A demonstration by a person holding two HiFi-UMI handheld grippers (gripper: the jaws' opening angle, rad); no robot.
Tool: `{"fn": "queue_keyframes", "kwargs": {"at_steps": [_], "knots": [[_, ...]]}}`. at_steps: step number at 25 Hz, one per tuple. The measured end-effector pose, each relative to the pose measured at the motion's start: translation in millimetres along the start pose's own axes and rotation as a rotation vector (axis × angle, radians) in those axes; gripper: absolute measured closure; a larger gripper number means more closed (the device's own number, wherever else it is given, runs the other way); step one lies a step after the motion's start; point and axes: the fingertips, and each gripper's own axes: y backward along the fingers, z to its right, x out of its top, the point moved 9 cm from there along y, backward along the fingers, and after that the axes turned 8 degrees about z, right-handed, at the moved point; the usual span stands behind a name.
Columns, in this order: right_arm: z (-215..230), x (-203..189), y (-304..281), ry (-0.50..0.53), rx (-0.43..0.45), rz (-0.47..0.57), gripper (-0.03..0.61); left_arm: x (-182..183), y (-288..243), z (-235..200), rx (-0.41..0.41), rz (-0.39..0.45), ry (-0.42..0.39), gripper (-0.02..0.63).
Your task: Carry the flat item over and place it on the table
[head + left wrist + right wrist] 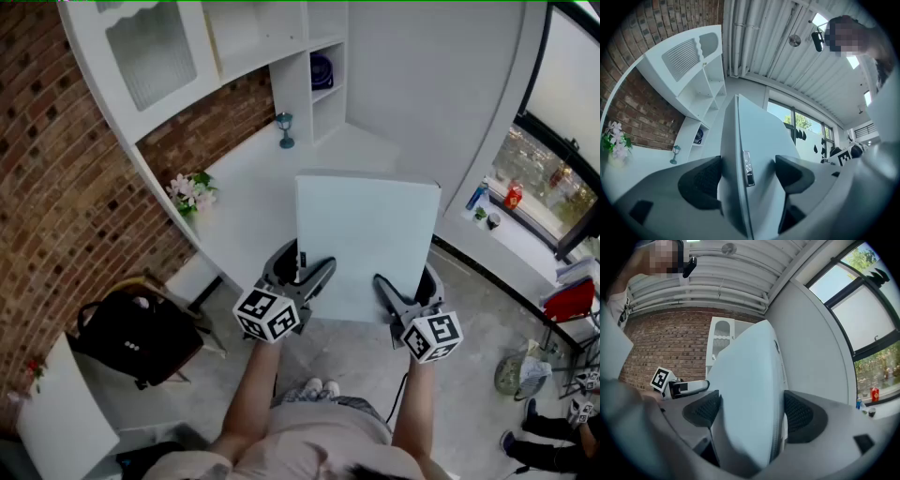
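We see the flat item (367, 239) as a smooth, pale, matt panel, plastic or painted by its look, with a small shiny metal fitting (748, 168) set in its edge. The fingers (701, 183) of the left gripper (746, 171) carry black pads with a fine knobbed grain, set in smooth matt grey plastic; the right gripper (750, 409) looks the same. The tabletop (248, 214) is smooth and white with a dull sheen. The brick wall (56, 169) is rough and red-brown. The floor (469, 319) is grey, smooth and stone-like. The cabinet door (150, 52) holds a frosted, ribbed pane. The bag (141, 337) is black, cloth or leather; we cannot tell which.
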Motion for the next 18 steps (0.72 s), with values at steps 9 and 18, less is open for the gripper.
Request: {"fn": "queue_keyframes", "kwargs": {"at_steps": [9, 18], "knots": [[0.5, 0.9, 8.6, -0.002, -0.015, 0.006, 0.135, -1.4, -0.4, 5.4, -0.012, -0.001, 0.004, 0.265], [0.2, -0.2, 10.5, 0.004, -0.029, 0.005, 0.137, -5.4, -3.3, 3.0, -0.024, -0.012, 0.021, 0.265]]}}
